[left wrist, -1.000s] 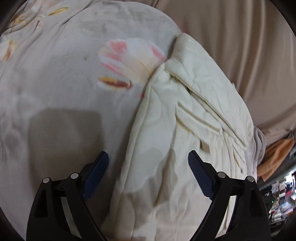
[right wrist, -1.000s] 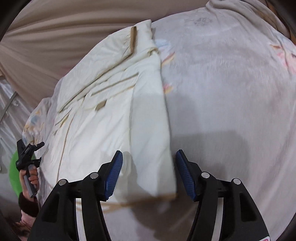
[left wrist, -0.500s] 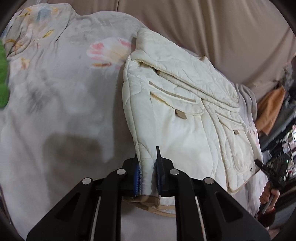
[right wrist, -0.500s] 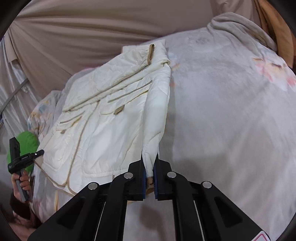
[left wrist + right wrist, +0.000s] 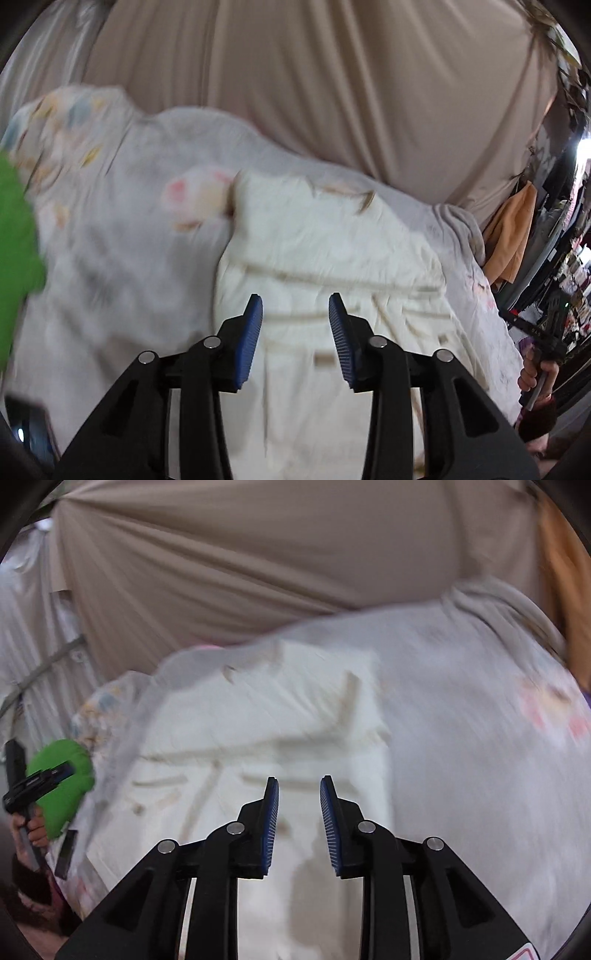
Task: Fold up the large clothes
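Note:
A cream quilted jacket [image 5: 332, 251] with tan trim lies folded on a pale floral blanket [image 5: 122, 229]. It also shows in the right wrist view [image 5: 258, 731], blurred by motion. My left gripper [image 5: 295, 306] is open and empty, raised above the jacket's near part. My right gripper [image 5: 299, 786] is open and empty, above the jacket's near right part. In the left wrist view the right gripper [image 5: 543, 332] shows at the far right edge; in the right wrist view the left gripper [image 5: 33, 782] shows at the far left.
A beige curtain [image 5: 332, 92] hangs behind the bed. A green cushion [image 5: 62, 786] sits at the bed's left end. Orange cloth [image 5: 513, 236] and cluttered shelves [image 5: 569, 266] stand past the right end. The blanket [image 5: 480, 738] stretches out to the right of the jacket.
Both grippers closed on the jacket's near edge half a second ago, carried it over, and have now let go and opened. Both have lifted and pulled back from the cloth.

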The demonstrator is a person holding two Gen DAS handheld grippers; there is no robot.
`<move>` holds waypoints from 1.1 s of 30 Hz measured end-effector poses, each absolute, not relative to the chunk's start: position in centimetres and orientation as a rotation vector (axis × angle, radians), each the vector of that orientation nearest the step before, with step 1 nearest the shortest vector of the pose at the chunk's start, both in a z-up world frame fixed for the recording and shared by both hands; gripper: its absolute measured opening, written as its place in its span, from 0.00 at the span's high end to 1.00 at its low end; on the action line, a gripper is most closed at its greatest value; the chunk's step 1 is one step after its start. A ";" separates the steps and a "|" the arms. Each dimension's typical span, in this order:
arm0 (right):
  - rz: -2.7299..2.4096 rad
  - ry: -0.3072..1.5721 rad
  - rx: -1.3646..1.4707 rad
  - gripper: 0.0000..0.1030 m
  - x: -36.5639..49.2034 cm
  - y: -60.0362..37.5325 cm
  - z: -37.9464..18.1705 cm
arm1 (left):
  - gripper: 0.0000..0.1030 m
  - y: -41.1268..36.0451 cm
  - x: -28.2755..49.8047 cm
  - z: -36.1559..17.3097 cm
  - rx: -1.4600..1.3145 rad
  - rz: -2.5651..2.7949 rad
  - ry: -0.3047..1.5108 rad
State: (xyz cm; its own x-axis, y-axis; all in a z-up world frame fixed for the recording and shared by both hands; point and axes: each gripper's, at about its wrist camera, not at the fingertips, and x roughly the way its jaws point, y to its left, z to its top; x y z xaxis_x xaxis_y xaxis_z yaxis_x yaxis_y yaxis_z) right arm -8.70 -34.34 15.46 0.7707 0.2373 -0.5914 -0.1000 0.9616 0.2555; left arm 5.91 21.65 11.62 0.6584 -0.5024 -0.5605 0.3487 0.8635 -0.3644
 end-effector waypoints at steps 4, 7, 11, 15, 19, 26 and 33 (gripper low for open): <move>0.381 0.635 0.175 0.60 0.1 -27.3 17.0 | 0.65 17.5 13.0 10.0 -0.228 -0.480 0.704; 0.497 0.658 0.142 0.60 6.9 -21.4 17.0 | 0.66 16.0 17.8 6.6 -0.235 -0.426 0.778; 0.546 0.688 0.101 0.59 15.5 -14.3 15.7 | 0.68 16.4 21.9 1.5 -0.299 -0.372 0.900; 0.575 0.782 0.087 0.58 23.1 -8.6 12.7 | 0.71 17.2 22.5 -0.5 -0.335 -0.380 0.899; 0.628 0.870 0.083 0.49 27.8 -3.0 10.0 | 0.71 17.1 22.2 -1.1 -0.323 -0.384 0.880; 0.643 0.964 -0.101 0.91 30.7 3.3 5.6 | 0.71 16.4 21.7 -1.6 -0.289 -0.370 0.858; 0.472 0.866 0.171 0.88 33.9 -3.1 6.8 | 0.71 16.7 21.5 -1.2 -0.309 -0.376 0.868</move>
State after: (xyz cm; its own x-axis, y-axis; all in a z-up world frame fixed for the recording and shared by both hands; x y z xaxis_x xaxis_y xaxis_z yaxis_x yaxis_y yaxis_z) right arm 33.92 -3.08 6.78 0.5528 0.4653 -0.6913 -0.3293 0.8840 0.3317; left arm 21.50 16.72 -1.19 0.5881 -0.4402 -0.6785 0.1932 0.8911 -0.4107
